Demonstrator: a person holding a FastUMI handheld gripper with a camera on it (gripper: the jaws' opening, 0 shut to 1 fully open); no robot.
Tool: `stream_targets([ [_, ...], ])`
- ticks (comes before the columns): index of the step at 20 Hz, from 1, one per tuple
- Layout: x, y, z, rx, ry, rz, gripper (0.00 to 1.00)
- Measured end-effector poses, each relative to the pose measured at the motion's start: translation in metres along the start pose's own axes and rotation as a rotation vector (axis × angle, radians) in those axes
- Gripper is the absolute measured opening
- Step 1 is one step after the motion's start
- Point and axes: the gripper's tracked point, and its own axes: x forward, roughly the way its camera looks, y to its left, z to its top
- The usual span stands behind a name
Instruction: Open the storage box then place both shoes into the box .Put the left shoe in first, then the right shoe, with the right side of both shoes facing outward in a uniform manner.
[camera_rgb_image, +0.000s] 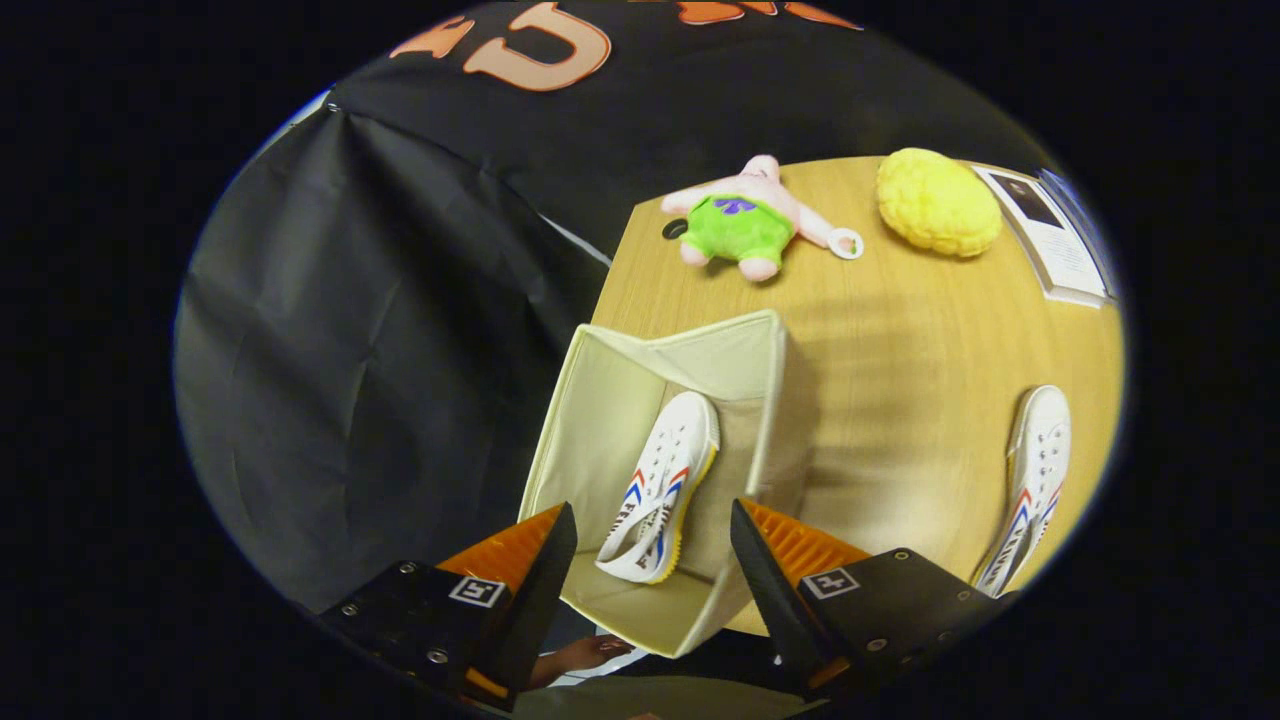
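A cream fabric storage box (600, 400) stands open at the near left corner of the wooden table (900, 350). One white shoe (660, 488) with red and blue stripes and a yellow sole lies inside it, leaning on the box's right wall. My gripper (652, 520) hangs above the box, open, its fingers spread wide on either side of that shoe without touching it. A second white shoe (1030, 485) lies on the table to the right of the box, beyond my right finger.
A pink plush toy in green shorts (745, 220) and a yellow knobbly cushion (937, 200) lie at the table's far side. A booklet (1050, 235) rests at the far right. A hand (585, 655) shows below the box.
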Motion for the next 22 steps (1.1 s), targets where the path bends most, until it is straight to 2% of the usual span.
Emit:
stream_targets([
  [3, -0.038, -0.058, 0.005, 0.014, -0.083, -0.076, 0.96],
  [6, -0.063, -0.123, -0.011, 0.091, -0.108, -0.139, 0.97],
  [9, -0.082, -0.207, -0.029, 0.139, -0.151, -0.275, 0.98],
  [13, -0.095, -0.285, -0.065, 0.136, -0.148, -0.418, 0.98],
  [17, -0.084, -0.325, -0.089, 0.102, -0.127, -0.459, 0.97],
  [22, -0.055, -0.358, -0.089, 0.047, -0.104, -0.478, 0.95],
])
